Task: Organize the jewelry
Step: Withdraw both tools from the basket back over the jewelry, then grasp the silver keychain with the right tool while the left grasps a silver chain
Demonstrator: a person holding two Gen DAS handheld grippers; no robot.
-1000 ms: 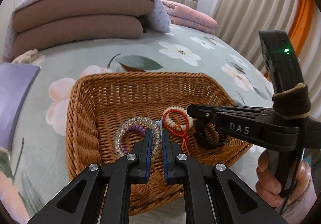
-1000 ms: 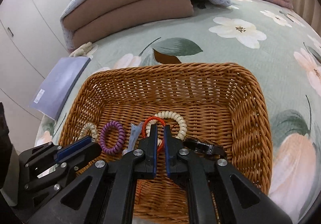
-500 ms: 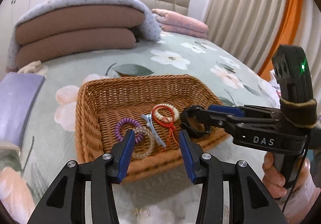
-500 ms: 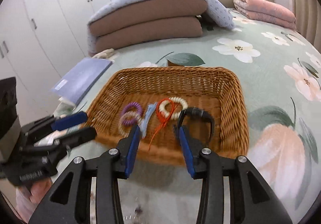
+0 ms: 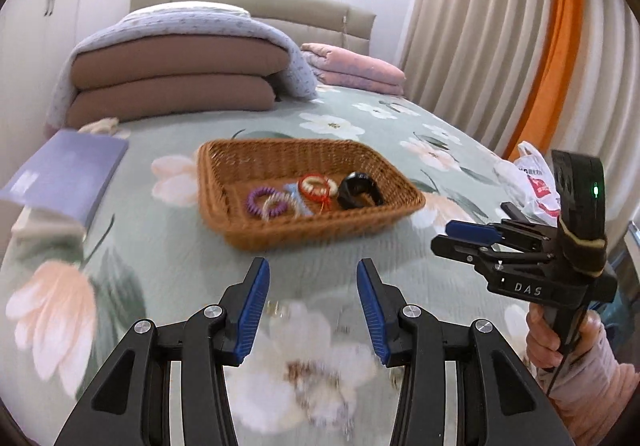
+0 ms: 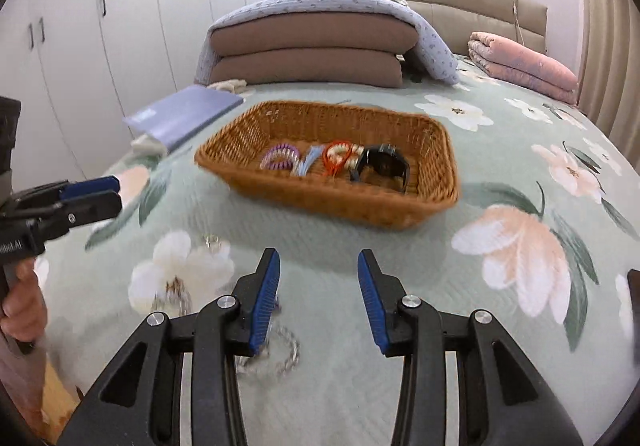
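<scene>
A wicker basket [image 5: 320,234] [image 6: 320,198] sits mid-bed on the floral cover. Inside lie a purple coil band [image 5: 260,202] [image 6: 280,156], a light blue clip [image 6: 310,160], a red cord bracelet with white beads [image 5: 316,186] [image 6: 338,154] and a black watch [image 5: 358,190] [image 6: 384,164]. My left gripper [image 5: 312,266] [image 6: 116,191] hangs open over the cover short of the basket, nothing between its fingers. My right gripper [image 6: 319,258] [image 5: 444,236] is open and empty too, right of the left one. A silver chain [image 6: 280,350] lies under its left finger, with blurred loose pieces [image 6: 212,242] [image 5: 276,308] nearby.
A purple book [image 5: 68,170] [image 6: 188,114] lies left of the basket. Folded brown quilts [image 5: 172,86] and a pink blanket [image 5: 352,70] are stacked at the headboard. A plastic bag [image 5: 536,186] sits by the curtains on the right, and white wardrobes [image 6: 80,46] line the left.
Both grippers were shut inside the basket a second ago. Both have opened, left the bracelets lying there, and drawn back toward the near side of the bed.
</scene>
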